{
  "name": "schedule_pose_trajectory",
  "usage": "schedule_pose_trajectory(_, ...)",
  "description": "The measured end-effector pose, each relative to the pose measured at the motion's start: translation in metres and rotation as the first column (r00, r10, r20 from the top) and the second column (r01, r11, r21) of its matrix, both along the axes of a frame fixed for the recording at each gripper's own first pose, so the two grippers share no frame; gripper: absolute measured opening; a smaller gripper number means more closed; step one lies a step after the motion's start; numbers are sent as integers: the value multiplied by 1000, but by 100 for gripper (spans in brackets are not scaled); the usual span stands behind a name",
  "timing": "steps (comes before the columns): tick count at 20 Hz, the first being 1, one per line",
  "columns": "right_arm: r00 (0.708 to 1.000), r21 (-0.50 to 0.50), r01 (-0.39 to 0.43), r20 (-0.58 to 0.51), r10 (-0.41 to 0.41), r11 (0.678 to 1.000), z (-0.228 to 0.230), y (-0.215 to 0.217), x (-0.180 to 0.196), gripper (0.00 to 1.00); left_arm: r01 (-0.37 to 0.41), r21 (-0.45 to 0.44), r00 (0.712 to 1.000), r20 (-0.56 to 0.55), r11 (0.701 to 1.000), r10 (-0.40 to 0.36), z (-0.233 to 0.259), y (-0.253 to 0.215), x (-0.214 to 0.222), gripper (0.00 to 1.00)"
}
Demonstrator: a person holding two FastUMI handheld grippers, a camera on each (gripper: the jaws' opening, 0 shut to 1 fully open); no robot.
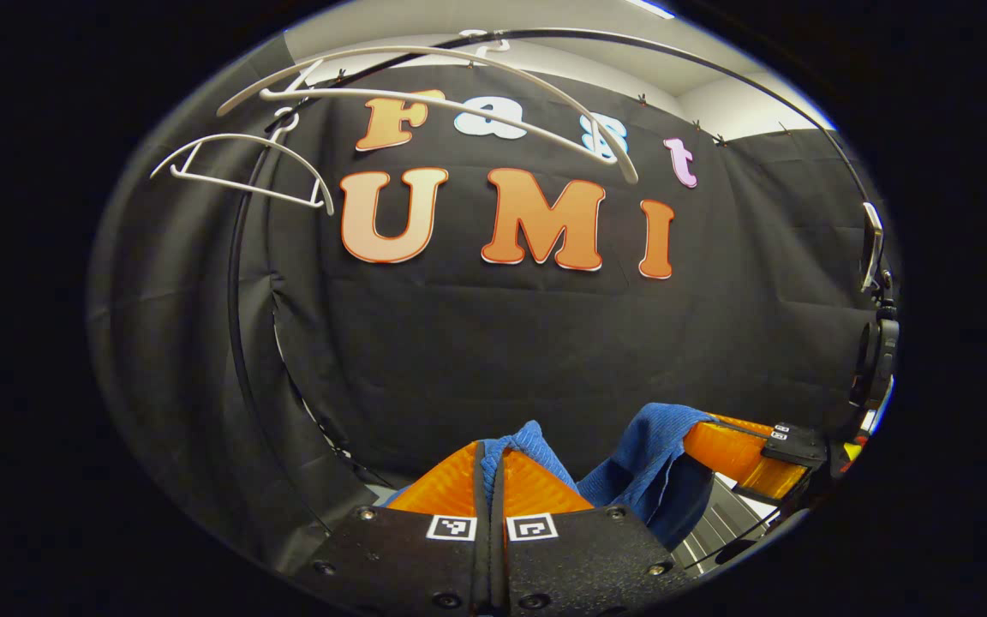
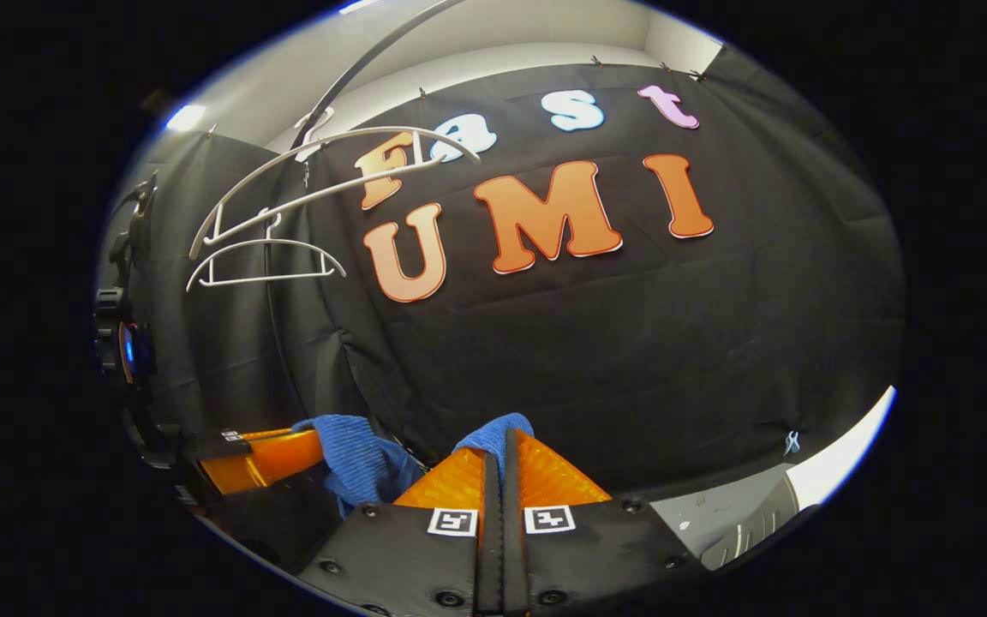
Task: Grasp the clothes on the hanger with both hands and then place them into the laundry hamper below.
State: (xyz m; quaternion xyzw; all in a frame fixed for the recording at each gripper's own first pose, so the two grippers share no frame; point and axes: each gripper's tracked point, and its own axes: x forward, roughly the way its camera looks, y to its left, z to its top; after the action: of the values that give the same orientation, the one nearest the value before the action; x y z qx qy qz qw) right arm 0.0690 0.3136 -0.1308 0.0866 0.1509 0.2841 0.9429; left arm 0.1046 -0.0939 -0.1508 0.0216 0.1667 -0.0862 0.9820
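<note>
Far left, up high: two white hangers [image 1: 245,167] on the rail, both bare. Lower down, left gripper [image 1: 493,467] pressed closed on a fold of the blue cloth [image 1: 643,467]. Further right, right gripper [image 1: 738,450] closed on another fold, so the garment was stretched between both, off the hanger and held low. In the right gripper view, same pinch at the right gripper [image 2: 498,454]. Judged soft, light and limp, likely to sag and slide; best held at bunched folds, not one thin edge. Hamper hidden below.

Black cloth wall [image 1: 476,343], white ceiling [image 2: 493,34] above.
</note>
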Motion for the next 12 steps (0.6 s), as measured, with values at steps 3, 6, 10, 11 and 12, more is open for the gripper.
schedule_pose_trajectory(3,1000,-26,-5,-10,5,1000,-24,5,-1,7,-4,-18,999,-35,1000,4,-27,-5,2,0)
schedule_pose_trajectory(6,999,-46,-5,-49,2,999,-56,6,4,7,-15,-36,995,-94,999,11,-64,-9,9,0)
schedule_pose_trajectory(10,995,-77,13,-102,-21,997,-101,2,13,7,-37,-58,983,-182,998,26,-112,-3,8,0)
schedule_pose_trajectory(11,993,-84,19,-112,-28,996,-111,2,17,7,-43,-52,980,-196,998,32,-123,0,9,0)
schedule_pose_trajectory(12,992,-90,29,-117,-39,995,-120,1,22,7,-51,-52,978,-206,997,39,-131,3,9,0)
